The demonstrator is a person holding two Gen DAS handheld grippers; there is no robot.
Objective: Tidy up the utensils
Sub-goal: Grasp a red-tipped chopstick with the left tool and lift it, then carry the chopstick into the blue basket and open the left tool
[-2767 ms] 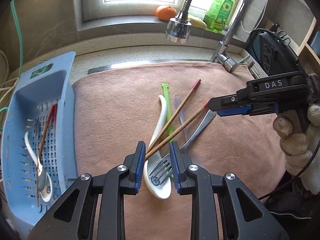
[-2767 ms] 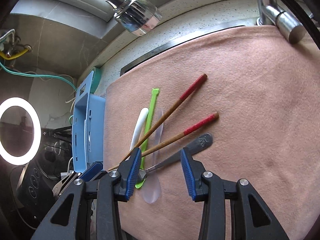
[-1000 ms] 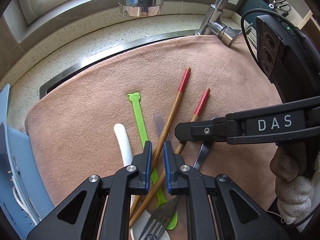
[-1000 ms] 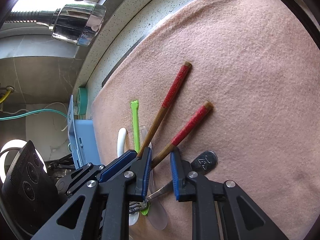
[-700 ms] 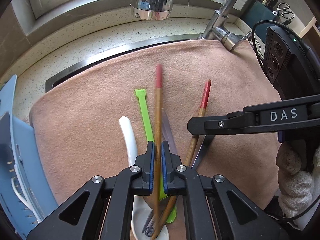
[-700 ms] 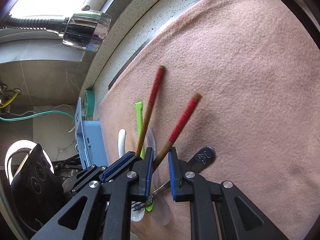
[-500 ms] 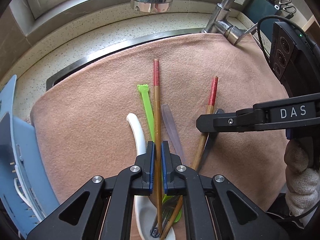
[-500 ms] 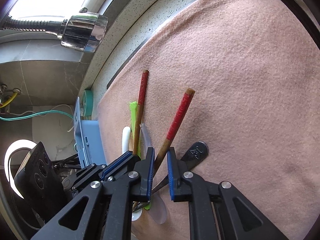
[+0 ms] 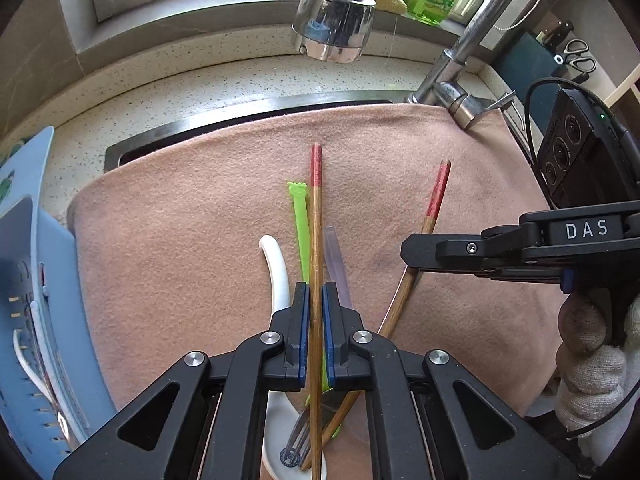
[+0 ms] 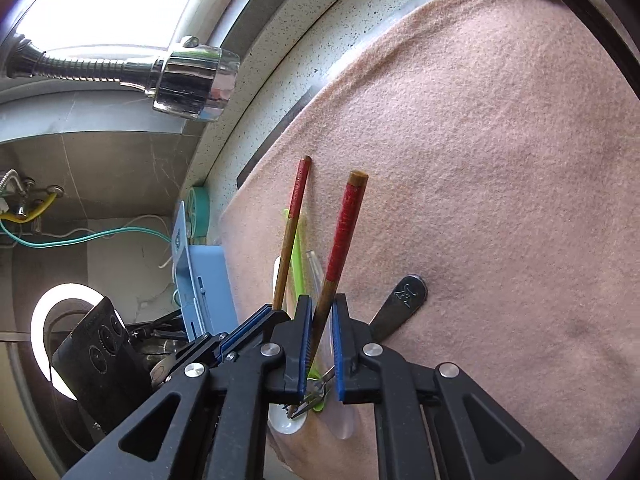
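Chopsticks point(image 9: 316, 216) now lifted, red ends forward

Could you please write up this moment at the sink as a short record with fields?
setting: pink cloth laid over the sink, faucet head above
left gripper: shut on one red-tipped chopstick
right gripper: shut on the other red-tipped chopstick
on the cloth: white spoon, green utensil, clear spoon, fork
blue basket: at the cloth's left edge, a white utensil inside
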